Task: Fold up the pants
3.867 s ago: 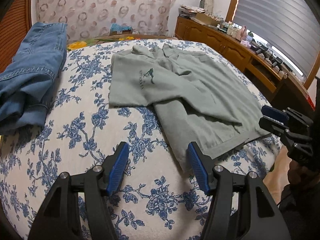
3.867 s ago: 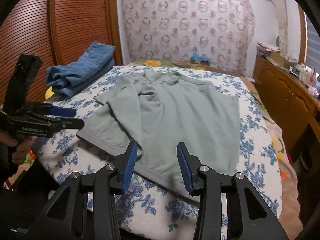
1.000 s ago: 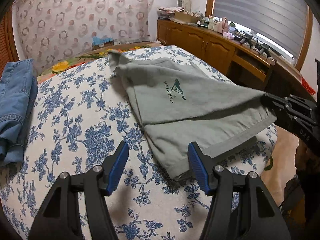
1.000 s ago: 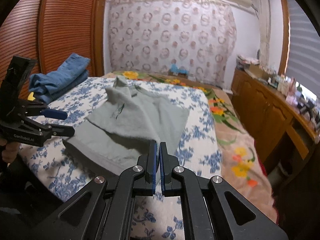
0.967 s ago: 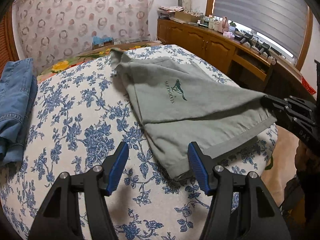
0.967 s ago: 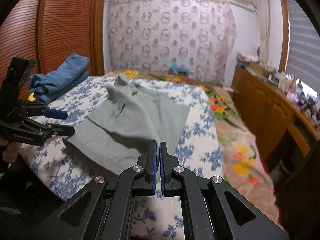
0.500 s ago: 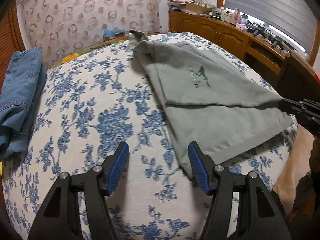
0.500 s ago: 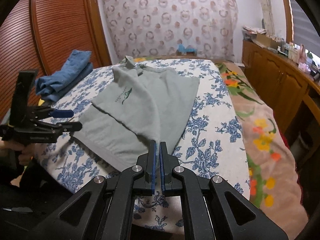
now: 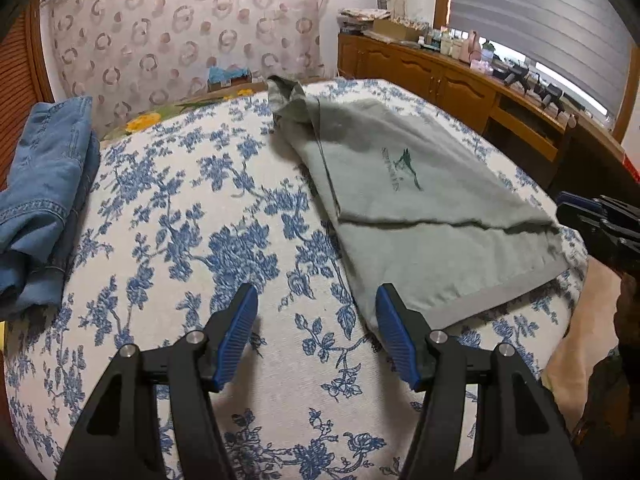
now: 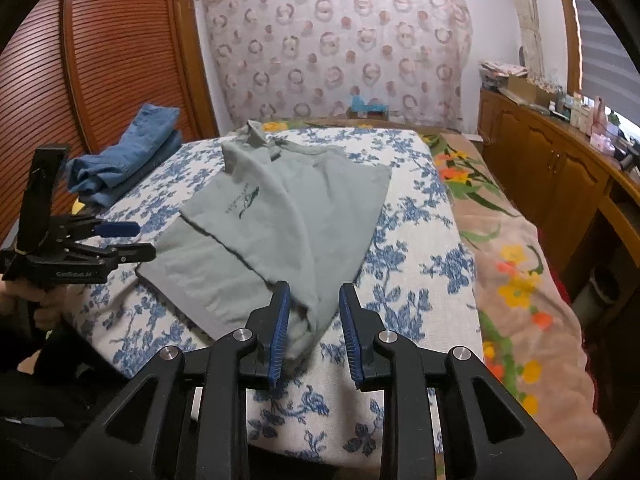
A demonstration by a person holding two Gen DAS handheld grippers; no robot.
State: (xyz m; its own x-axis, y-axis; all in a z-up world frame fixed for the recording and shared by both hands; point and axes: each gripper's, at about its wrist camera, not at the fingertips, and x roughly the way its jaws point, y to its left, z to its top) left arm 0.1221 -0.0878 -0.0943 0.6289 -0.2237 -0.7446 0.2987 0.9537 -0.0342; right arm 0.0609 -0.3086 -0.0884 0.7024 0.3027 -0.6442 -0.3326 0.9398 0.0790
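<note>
Right wrist view shows your right gripper [image 10: 312, 320] opening off the grey-green polo shirt's [image 10: 288, 216] near corner, folded lengthwise on the floral bedspread [image 10: 404, 220], while your left gripper [image 9: 316, 332] hangs open and the denim pants [image 10: 124, 160] lie far left, apparently folded.

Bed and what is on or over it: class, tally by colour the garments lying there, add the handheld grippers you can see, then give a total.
Grey-green garments: 1, the shirt
Blue denim garments: 1, the jeans
Grippers: 2, left gripper and right gripper
Total: 4
</note>
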